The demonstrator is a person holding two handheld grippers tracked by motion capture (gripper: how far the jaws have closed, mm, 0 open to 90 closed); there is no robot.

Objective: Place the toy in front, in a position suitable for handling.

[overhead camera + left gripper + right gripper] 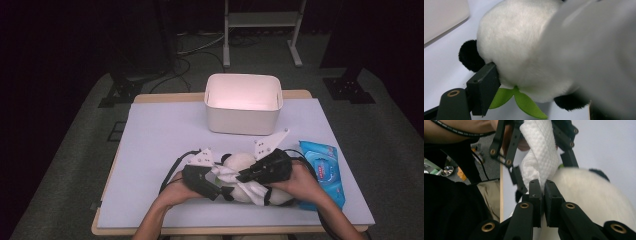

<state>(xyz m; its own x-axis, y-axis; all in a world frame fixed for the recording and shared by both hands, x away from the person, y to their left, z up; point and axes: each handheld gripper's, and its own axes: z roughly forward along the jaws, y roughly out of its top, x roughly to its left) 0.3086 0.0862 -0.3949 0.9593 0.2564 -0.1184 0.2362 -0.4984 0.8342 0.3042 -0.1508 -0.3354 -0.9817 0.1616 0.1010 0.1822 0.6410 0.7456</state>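
Right gripper (543, 185) is where we begin: its two black jaws are pinched tight on a fold of white wet wipe (539, 157), and the textured sheet runs up from them across the plush panda (584, 192). In the high view we see this gripper (246, 176) lying over the toy's middle, with the wipe (248, 187) draped on the white body. Our left gripper (224, 184) comes in from the other side; its jaws stand wide around the panda (239, 165), and in the left gripper view one jaw pad sits against the white fur (524, 42) just beside a black ear (469, 55), with the green felt leaf (524, 103) below it. We judge that it is steadying the toy; the far jaw is hidden behind the blurred wipe, so how firm that hold is we cannot tell.

The panda lies on the pale table mat (165, 135) near the front edge, between our hands. The blue wet wipe pack (322, 165) lies just to its right, and the white bin (243, 117) stands well behind it.

We take the step in hand to be wiping the toy clean. The next move calls for dragging the wipe across the fur while the left gripper keeps the panda from sliding, and for keeping the pinch firm so the sheet does not slip free.
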